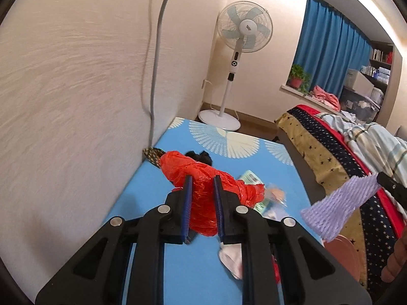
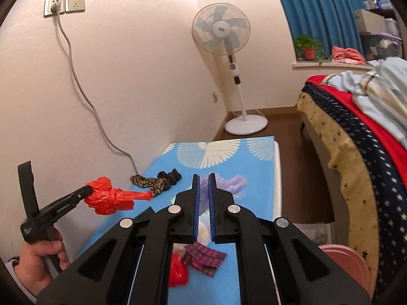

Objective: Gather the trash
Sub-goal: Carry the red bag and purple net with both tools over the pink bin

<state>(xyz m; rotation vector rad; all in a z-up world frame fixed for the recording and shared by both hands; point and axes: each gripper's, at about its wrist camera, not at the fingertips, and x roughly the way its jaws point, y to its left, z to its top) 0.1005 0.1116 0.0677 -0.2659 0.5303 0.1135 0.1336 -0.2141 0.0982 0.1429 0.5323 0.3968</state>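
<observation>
While left gripper pinches red plastic bag, right gripper clamps purple foam net.

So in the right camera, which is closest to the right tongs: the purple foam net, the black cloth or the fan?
1. Purple foam net, pinched in the right tongs.
2. Black cloth, further up the table, left.
3. Fan, standing on the floor by the far wall.
</observation>
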